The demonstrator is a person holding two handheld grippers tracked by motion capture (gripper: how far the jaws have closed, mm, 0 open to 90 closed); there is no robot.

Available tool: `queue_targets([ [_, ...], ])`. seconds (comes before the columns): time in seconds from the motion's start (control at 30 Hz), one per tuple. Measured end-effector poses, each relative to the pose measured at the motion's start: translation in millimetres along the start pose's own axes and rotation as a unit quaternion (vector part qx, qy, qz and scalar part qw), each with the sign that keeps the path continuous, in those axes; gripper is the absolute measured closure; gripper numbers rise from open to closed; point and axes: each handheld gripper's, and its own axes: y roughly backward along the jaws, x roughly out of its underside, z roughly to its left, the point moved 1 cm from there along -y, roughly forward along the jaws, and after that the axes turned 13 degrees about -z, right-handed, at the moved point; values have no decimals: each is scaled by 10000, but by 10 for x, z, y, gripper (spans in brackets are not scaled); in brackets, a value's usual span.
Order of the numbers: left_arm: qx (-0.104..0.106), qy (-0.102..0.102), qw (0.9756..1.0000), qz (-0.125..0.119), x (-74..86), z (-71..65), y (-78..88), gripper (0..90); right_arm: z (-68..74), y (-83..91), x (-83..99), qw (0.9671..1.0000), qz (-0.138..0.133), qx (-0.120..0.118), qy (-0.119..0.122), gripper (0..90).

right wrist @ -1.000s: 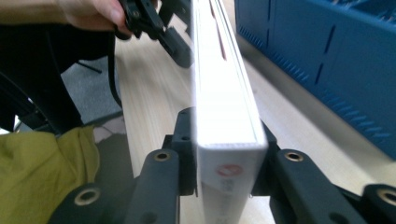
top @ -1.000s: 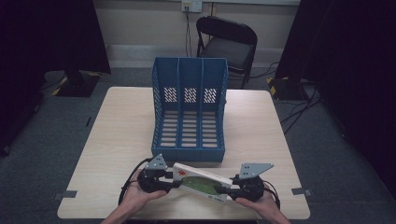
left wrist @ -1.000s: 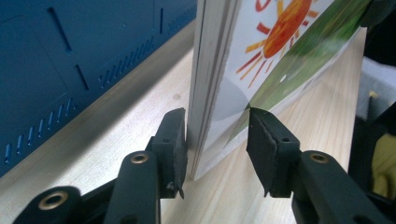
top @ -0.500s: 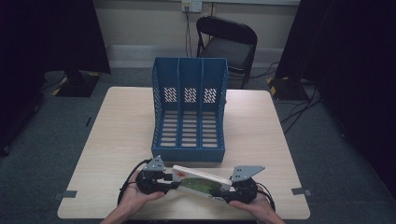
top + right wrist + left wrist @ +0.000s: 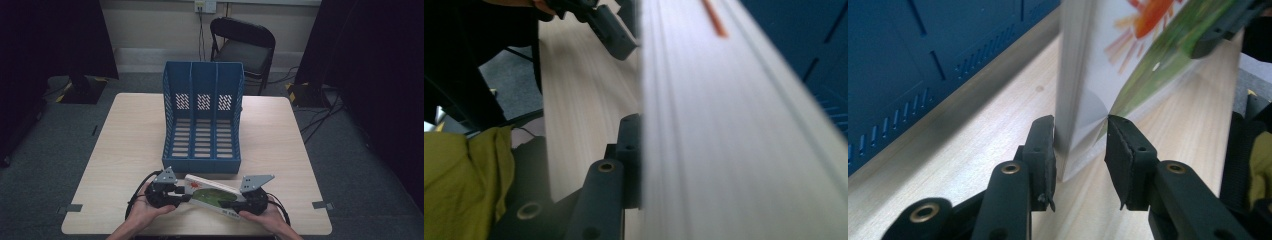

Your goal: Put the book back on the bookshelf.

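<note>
A picture book [image 5: 212,192] with a sun and green leaves on its white cover lies slanted just above the table's front edge, between two hand-held grippers. My left gripper [image 5: 184,196] clamps its left corner. In the left gripper view the pads [image 5: 1045,145] press on the book [image 5: 1088,75] from both sides, and these jaws have just been closing on it. My right gripper [image 5: 227,204] is shut on the right end. In the right gripper view one finger [image 5: 630,160] lies against the book [image 5: 734,125], which hides the other.
A blue three-slot file holder [image 5: 202,165] stands mid-table, just behind the book, its open slots facing the person. Bare wooden table [image 5: 125,145] lies on both sides of it. A black chair [image 5: 245,50] stands beyond the table's far edge.
The right hand has shifted a little to the left and down with its end of the book. The left hand has stayed put.
</note>
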Motion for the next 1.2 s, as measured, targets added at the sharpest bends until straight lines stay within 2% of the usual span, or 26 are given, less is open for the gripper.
queue_targets([
  [0.1,-18,20,10000,16,-4,-6,-4,644,-1,2,-2,10000,12,2,-17,762],
  [0.23,67,154,9999,-4,-5,9,-7,631,21,13,-24,9999,62,-1,87,763],
  [0.33,28,248,9997,-51,-13,14,-4,569,41,27,-42,9999,55,34,128,763],
  [0.53,10,285,9996,-41,-12,12,22,518,71,65,-66,9998,49,26,172,764],
  [0.7,17,324,9995,-65,-17,29,36,511,73,105,-85,9998,43,55,169,765],
  [0.93,-81,353,9993,-87,-10,49,69,490,76,165,-106,9999,9,72,142,765],
  [1.2,-220,391,9990,19,11,76,95,408,72,192,-112,9999,31,97,70,765],
])
